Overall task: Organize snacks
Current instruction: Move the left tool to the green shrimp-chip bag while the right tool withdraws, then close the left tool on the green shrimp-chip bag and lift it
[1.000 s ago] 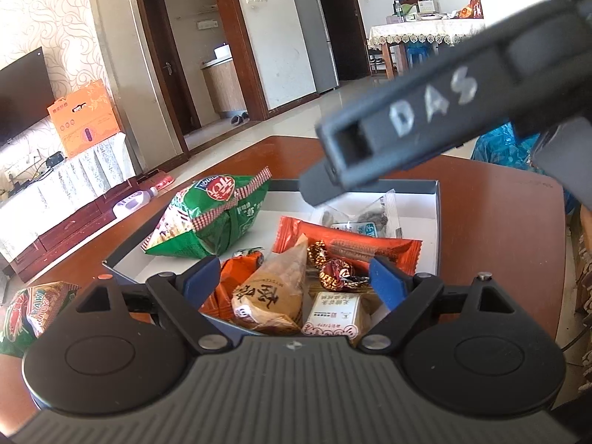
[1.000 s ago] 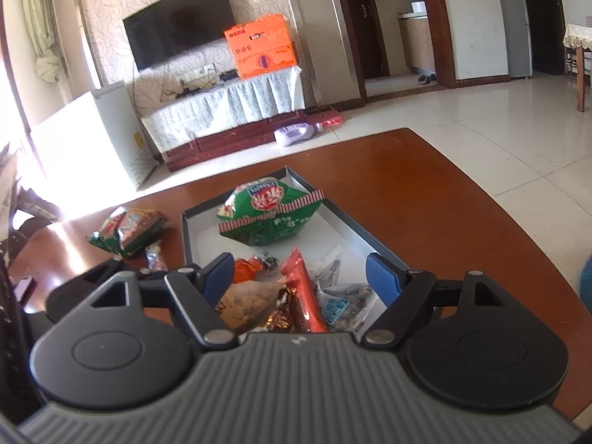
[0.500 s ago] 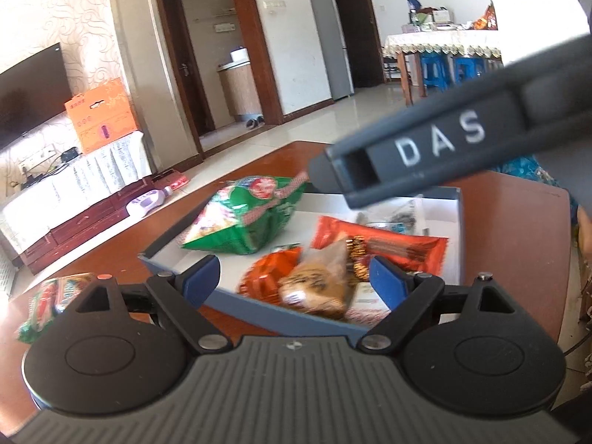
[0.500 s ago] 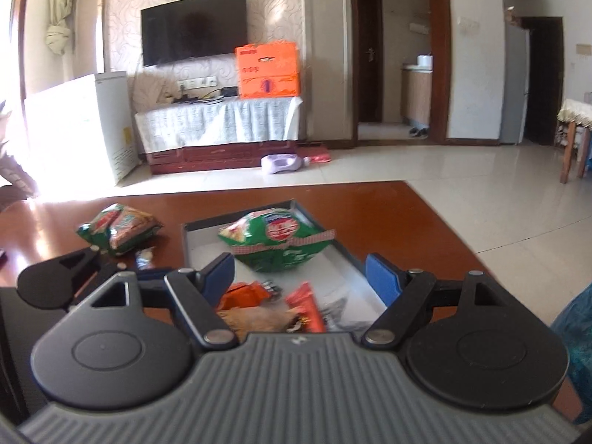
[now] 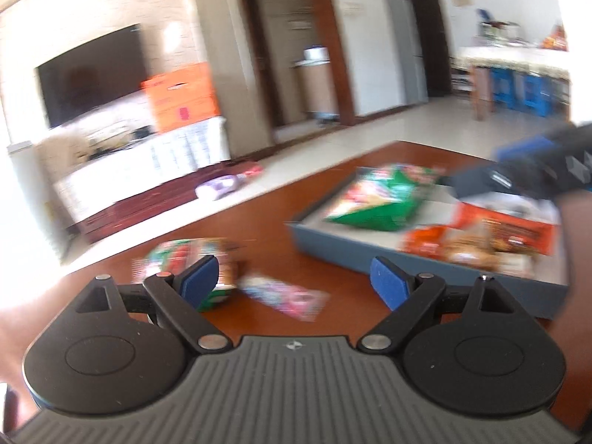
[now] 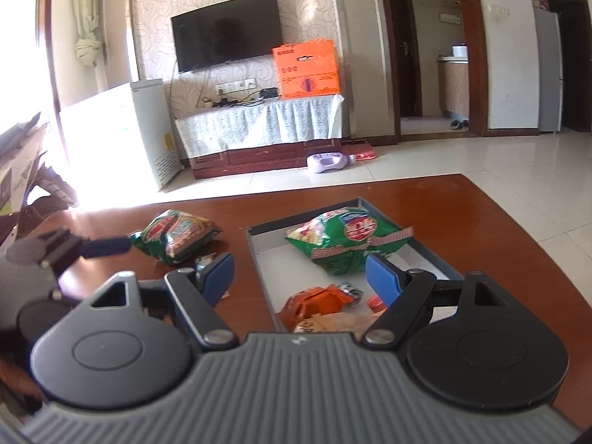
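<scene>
Left gripper (image 5: 292, 275) hangs with jaws wide and empty over the loose pink packet (image 5: 286, 296) on the surface (image 6: 481, 203), likely lining up a pick; right gripper (image 6: 299, 273), likewise wide and empty, hovers by the tray (image 6: 259, 259) of snacks.

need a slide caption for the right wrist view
Open right gripper hovers over the grey tray of snacks; a green bag lies outside it on the wooden table.

Glossy red-brown wooden table (image 6: 462, 199); shiny plastic snack bags (image 6: 347, 240); matt grey tray (image 6: 259, 255).
</scene>
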`<state>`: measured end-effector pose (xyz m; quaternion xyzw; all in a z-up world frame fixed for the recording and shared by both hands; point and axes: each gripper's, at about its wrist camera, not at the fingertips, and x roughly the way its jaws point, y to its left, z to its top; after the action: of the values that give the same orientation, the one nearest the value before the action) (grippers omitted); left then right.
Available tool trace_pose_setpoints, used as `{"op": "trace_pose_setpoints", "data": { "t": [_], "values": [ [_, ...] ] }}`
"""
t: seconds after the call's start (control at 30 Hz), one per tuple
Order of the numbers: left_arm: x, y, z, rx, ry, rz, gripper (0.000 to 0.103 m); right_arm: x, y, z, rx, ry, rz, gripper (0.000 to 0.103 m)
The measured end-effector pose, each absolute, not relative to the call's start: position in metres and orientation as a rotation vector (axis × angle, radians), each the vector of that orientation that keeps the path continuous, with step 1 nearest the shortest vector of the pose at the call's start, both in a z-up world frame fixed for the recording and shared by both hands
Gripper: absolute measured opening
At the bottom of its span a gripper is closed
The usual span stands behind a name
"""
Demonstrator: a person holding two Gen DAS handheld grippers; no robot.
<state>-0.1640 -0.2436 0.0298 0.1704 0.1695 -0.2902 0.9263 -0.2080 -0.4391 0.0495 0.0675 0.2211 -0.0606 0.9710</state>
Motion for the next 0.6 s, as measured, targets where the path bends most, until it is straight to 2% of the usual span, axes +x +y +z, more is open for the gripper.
{"op": "trace_pose_setpoints", "data": {
  "t": [0.13, 0.33, 0.6],
  "values": [
    [-0.135, -0.224, 0.033, 0.301, 0.329, -0.428, 0.100, -0.202, -0.424, 0.042, 0.102, 0.481, -0.083, 0.080],
    [-0.088, -0.205, 0.029, 0.255, 0.356, -0.293, 0.101, -0.198, -0.412, 0.038, 0.052, 0.527, -0.050, 0.080],
    [-0.043, -0.218, 0.027, 0.218, 0.359, -0.312, 0.101, -0.194, -0.405, 0.036, 0.012, 0.561, -0.015, 0.080]
  ]
}}
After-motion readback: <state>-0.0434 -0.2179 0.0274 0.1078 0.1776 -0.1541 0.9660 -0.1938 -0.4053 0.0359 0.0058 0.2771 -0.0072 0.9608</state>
